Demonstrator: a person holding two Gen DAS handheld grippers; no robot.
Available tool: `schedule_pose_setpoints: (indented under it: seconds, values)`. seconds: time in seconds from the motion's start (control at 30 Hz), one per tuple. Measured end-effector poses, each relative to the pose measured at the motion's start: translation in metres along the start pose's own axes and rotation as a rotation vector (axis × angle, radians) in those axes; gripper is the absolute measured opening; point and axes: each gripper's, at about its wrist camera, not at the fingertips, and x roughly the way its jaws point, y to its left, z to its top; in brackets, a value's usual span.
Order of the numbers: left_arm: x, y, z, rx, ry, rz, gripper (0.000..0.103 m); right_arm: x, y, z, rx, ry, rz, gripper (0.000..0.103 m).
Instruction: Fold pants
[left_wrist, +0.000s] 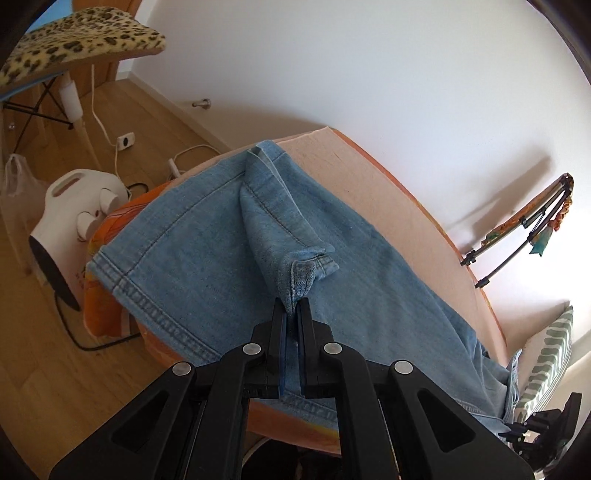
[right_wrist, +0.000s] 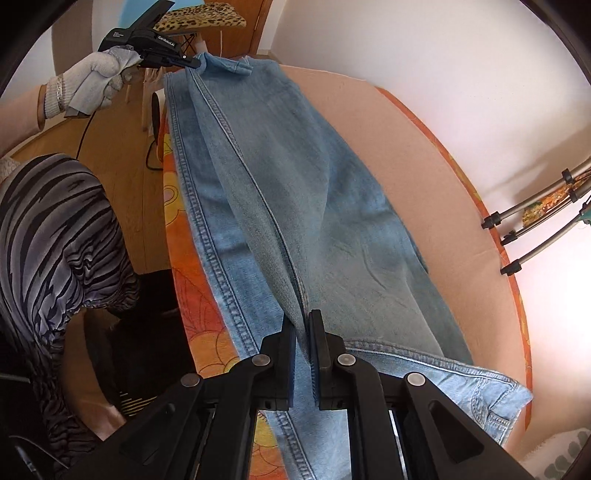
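Note:
Light blue jeans (left_wrist: 207, 236) lie lengthwise on a peach-covered bed (left_wrist: 369, 177). My left gripper (left_wrist: 293, 306) is shut on a pinched fold of denim at the hem end, lifting it off the leg beneath. My right gripper (right_wrist: 303, 321) is shut on a ridge of denim along the seam near the waist end (right_wrist: 480, 384). The jeans (right_wrist: 295, 192) stretch between the two grippers. The left gripper also shows in the right wrist view (right_wrist: 192, 63), held by a gloved hand at the far hem.
An orange flowered sheet edge (right_wrist: 177, 236) hangs at the bed's near side. A white fan heater (left_wrist: 74, 221), cables and a socket lie on the wood floor. A leopard-print ironing board (left_wrist: 81, 40) stands beyond. A metal rack (left_wrist: 524, 236) and patterned pillow (left_wrist: 550, 354) are at the right.

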Motion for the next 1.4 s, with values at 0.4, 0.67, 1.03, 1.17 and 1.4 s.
schedule_pose_setpoints:
  seconds: [0.4, 0.67, 1.03, 1.17, 1.4]
  values:
    - [-0.021, 0.014, -0.007, 0.118, -0.032, 0.108, 0.012, -0.03, -0.006, 0.007, 0.061, -0.001, 0.073, 0.03]
    - [0.02, -0.053, 0.011, 0.457, 0.026, 0.134, 0.052, -0.047, -0.047, 0.007, 0.322, -0.116, -0.015, 0.036]
    - [0.045, -0.007, 0.022, 0.36, 0.062, 0.134, 0.01, -0.104, -0.079, -0.043, 0.63, -0.246, -0.158, 0.038]
    - [0.007, 0.032, 0.022, 0.193, -0.063, 0.15, 0.009, -0.119, -0.082, -0.063, 0.701, -0.268, -0.205, 0.038]
    - [-0.011, 0.077, 0.02, 0.058, -0.062, 0.282, 0.01, -0.132, -0.093, -0.095, 0.807, -0.287, -0.241, 0.038]
